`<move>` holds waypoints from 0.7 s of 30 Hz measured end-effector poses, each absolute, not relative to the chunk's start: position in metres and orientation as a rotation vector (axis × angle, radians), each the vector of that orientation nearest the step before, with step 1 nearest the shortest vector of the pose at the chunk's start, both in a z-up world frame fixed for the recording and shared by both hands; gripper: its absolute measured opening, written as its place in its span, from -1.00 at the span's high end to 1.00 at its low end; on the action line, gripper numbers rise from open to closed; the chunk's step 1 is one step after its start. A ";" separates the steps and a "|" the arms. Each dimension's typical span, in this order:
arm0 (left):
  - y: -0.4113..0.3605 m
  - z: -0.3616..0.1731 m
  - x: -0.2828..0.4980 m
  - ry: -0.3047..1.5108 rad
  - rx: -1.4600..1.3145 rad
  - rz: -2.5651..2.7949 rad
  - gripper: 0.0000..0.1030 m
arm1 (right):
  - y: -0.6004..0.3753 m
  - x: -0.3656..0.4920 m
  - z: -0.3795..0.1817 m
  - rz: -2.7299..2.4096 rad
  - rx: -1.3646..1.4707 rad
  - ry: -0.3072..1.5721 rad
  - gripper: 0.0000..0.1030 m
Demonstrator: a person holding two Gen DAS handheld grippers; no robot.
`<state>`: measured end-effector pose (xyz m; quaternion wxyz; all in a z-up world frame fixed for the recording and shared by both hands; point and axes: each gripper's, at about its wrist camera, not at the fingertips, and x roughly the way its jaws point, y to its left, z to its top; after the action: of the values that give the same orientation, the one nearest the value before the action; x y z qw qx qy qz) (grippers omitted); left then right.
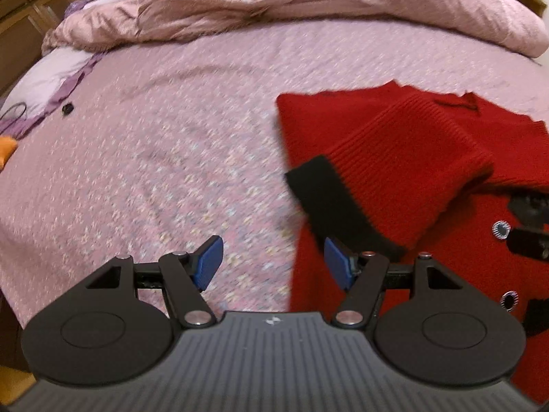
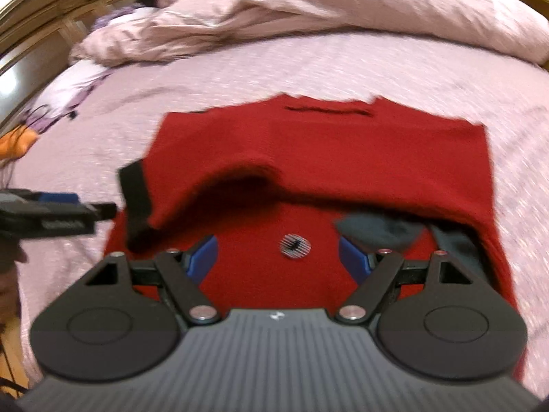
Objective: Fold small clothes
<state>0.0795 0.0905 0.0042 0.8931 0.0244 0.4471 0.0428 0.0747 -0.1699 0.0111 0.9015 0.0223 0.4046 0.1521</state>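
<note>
Red knit, one cardigan, lies flat on the bed, toward its near right part in the left wrist view and centred under the right wrist camera. Its far edge runs straight across, with a dark slit near the collar. One sleeve is folded across the body from the left; it ends in a black cuff that lies at the garment's left edge. A second dark cuff shows at the near right, tucked under a folded layer. Round silver-rimmed buttons dot the front: two count in the left wrist view, one in the right wrist view.

Two grippers are in use. The left gripper hangs over the bed at the cardigan's left edge, blue pads spread, nothing between them. The right gripper hovers over the cardigan's near middle, pads equally wide apart and empty, with the button between them in the view but below.

One rumpled pink duvet is heaped along the far side. One pale pillow sits far left, an orange item beside it.
</note>
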 end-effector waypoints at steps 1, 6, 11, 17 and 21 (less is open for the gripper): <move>0.094 0.002 0.079 0.933 0.046 0.097 -0.37 | -0.163 0.077 0.013 0.337 0.040 0.830 -0.54; 0.115 -0.012 0.082 0.989 0.004 0.148 -0.37 | -0.125 0.091 0.018 0.477 0.037 0.834 -0.54; 0.131 -0.022 0.081 1.034 -0.036 0.180 -0.37 | -0.094 0.102 0.016 0.550 -0.013 0.827 -0.54; 0.142 -0.026 0.079 1.048 -0.077 0.201 -0.37 | -0.073 0.111 0.007 0.613 -0.058 0.832 -0.54; 0.143 -0.026 0.080 1.050 -0.083 0.199 -0.37 | -0.069 0.115 -0.001 0.647 -0.064 0.855 -0.52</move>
<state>0.0802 0.1434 -0.0262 0.8599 -0.0396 0.5000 0.0947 0.1155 -0.0690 -0.0011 0.8592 -0.0304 0.4073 0.3082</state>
